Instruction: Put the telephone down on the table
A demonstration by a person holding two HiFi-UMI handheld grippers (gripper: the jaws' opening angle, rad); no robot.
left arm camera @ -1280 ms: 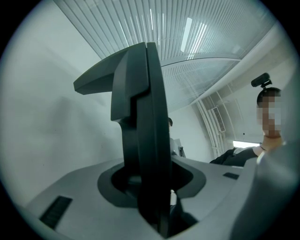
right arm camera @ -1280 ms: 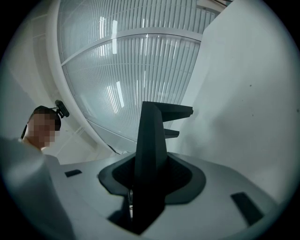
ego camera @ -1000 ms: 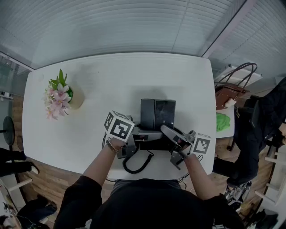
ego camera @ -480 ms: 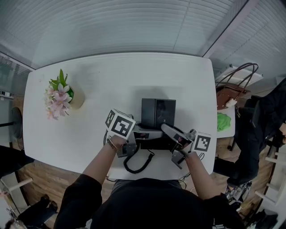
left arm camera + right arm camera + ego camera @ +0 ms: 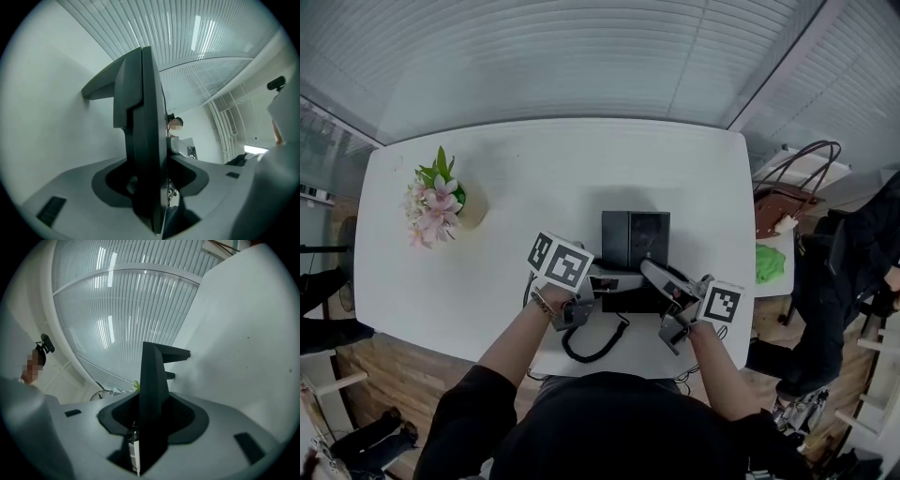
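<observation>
The black telephone [image 5: 635,239] stands on the white table [image 5: 534,178] near its front edge, and its coiled cord [image 5: 592,345] loops toward me. My left gripper [image 5: 581,300] is at the telephone's left end and my right gripper [image 5: 670,295] at its right end, both close against it. The left jaws have just been opening. In the left gripper view the left gripper [image 5: 147,140] shows as one dark upright fin with nothing between the jaws. In the right gripper view the right gripper [image 5: 152,394] looks the same. Neither view shows whether the pads are touching the telephone.
A pot of pink flowers [image 5: 441,199] stands at the table's left. Off the right edge, a brown bag [image 5: 783,192] and a green thing [image 5: 767,258] lie on a small side table. A person in dark clothes [image 5: 853,272] stands further right.
Both grippers stay at the telephone's ends. The head view has shifted slightly, so the table and flowers sit a little lower and further right in the picture.
</observation>
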